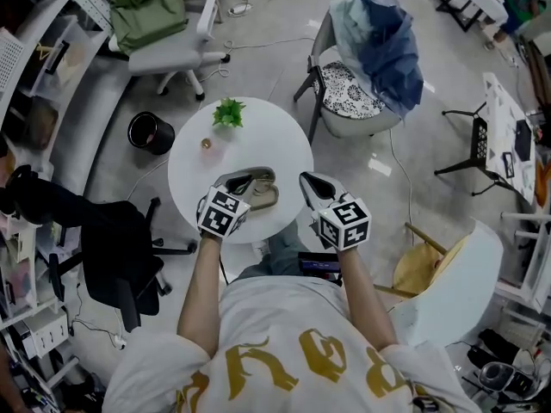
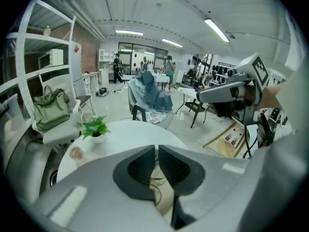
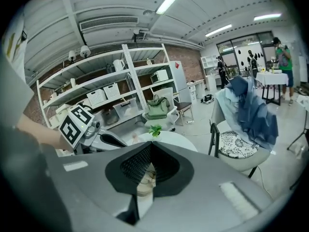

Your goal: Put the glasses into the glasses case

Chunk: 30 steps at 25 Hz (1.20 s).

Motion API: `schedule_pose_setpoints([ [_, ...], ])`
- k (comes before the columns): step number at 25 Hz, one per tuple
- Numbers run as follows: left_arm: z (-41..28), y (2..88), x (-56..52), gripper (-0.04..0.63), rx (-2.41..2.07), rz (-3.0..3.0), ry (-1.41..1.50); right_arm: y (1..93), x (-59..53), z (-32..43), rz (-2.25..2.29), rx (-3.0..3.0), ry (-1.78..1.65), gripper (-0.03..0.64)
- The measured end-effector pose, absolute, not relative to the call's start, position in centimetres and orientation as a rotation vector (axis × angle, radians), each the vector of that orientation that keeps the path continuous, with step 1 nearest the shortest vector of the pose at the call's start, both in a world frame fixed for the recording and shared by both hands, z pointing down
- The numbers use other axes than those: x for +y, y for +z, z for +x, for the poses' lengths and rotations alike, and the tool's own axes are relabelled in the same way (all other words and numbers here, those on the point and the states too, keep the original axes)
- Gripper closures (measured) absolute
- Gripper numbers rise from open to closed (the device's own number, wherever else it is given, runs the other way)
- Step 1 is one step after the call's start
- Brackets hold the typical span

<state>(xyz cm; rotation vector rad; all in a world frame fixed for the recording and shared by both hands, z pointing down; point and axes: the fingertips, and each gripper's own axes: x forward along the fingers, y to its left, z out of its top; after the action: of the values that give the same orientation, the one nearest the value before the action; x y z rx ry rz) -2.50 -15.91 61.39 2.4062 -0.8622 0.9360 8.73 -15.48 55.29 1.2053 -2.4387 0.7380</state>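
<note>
An open beige glasses case (image 1: 263,196) lies on the round white table (image 1: 280,140) near its front edge, with thin dark-framed glasses (image 2: 155,191) resting in it. The case also shows under the jaws in the right gripper view, as the beige case (image 3: 143,179). My left gripper (image 1: 245,179) hovers just above the left part of the case; its jaws stand closed with nothing between them (image 2: 156,151). My right gripper (image 1: 306,180) is a little to the right of the case, apart from it, also shut and empty (image 3: 150,146).
A small potted plant (image 1: 229,113) and a little pinkish round object (image 1: 207,144) stand at the table's far left. Around the table are a grey chair with a blue jacket (image 1: 379,50), a black office chair (image 1: 120,248), a black bin (image 1: 151,132) and a white chair (image 1: 456,282).
</note>
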Motion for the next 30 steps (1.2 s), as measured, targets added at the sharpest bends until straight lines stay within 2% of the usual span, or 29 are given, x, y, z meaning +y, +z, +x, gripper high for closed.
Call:
schedule_pose_setpoints([
  [5,-3.3,57.2,-15.7,0.594,-0.972,2.441,0.842,53.0,-14.4,8.4,1.248,-2.488,0.671,0.591],
  [14,-4.3,50.0,-14.3,0.595,-1.096,2.523,0.636,48.5,-12.9,7.3,1.310,-2.592,0.609,0.591],
  [30,-6.2,46.1,-12.7,0.595,-1.208,2.472,0.371,46.3,-10.2,6.6,1.330,-2.593,0.552,0.591],
])
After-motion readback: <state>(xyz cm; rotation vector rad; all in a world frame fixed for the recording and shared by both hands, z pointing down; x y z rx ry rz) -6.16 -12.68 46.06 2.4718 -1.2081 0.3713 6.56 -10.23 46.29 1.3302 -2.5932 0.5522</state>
